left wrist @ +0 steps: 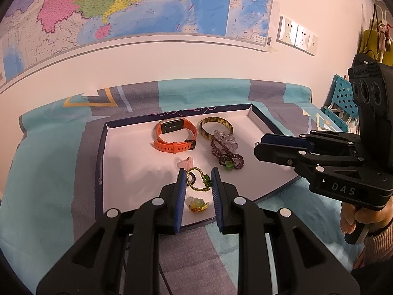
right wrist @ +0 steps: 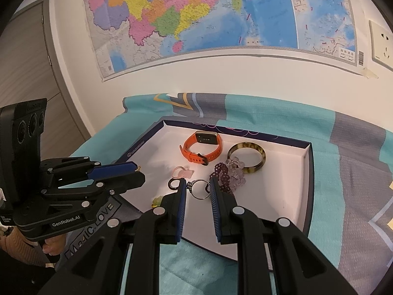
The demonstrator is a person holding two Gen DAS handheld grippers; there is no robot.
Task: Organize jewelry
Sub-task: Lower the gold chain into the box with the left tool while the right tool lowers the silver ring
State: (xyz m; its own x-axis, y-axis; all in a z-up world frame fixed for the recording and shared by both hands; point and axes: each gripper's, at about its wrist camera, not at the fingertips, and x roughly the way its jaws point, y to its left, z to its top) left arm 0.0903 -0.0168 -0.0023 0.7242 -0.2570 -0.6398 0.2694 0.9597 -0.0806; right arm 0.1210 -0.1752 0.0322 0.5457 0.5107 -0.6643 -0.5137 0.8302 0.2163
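Behind you hangs a big wall map (right wrist: 196, 12), and on the teal-and-grey bedspread (left wrist: 49, 172) sits the shallow white tray (left wrist: 118, 162) — your landmark. Everything's already inside it: orange watch (left wrist: 175, 135) at the far side, tortoiseshell bangle (left wrist: 216, 126) just beside it, purple bead bracelets (left wrist: 224, 151) touching the bangle's near edge. Nearer you lie a pink charm (left wrist: 184, 163), a green beaded loop (left wrist: 199, 179), a yellow-green pendant (left wrist: 198, 204) by the near rim, and a silver ring (right wrist: 200, 189). Your left gripper (left wrist: 197, 184) hovers over the near end, fingers parted and empty. Your right gripper (right wrist: 196, 191) hangs likewise, apart, gripping nothing. My read: gathered, yes, but that near cluster looks jumbled — the sorting seems not yet done.
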